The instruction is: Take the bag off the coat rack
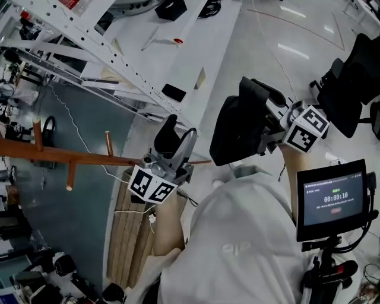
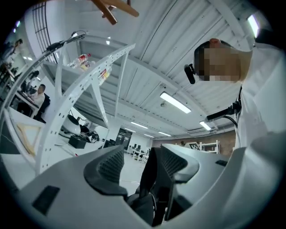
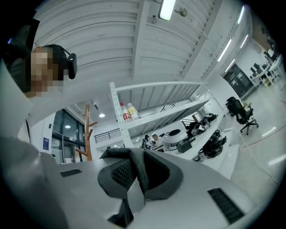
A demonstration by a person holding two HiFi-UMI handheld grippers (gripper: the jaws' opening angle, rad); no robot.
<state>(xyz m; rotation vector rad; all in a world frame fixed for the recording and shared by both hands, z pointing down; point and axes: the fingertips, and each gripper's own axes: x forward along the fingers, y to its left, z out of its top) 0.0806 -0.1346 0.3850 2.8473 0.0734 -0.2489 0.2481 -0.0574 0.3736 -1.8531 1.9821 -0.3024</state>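
Observation:
The black bag (image 1: 236, 129) hangs in the air clear of the wooden coat rack (image 1: 71, 157), held up between both grippers. My right gripper (image 1: 265, 127) is shut on a fold of the bag's dark fabric (image 3: 138, 172), which is pinched between its pads. My left gripper (image 1: 174, 147) is lower and to the left, near the rack's pegs. A black strap (image 2: 151, 179) runs between its jaws and lies against the right one, with a gap to the left pad (image 2: 111, 165). The rack's pegs (image 2: 114, 6) show overhead in the left gripper view. In the right gripper view the rack (image 3: 86, 134) stands far off.
White metal shelving (image 1: 119, 65) and a white table (image 1: 178, 53) lie beyond the rack. A black office chair (image 1: 356, 83) stands at the right. A screen on a tripod (image 1: 332, 199) is close at the lower right. Wooden boards (image 1: 127, 237) lie below the left gripper.

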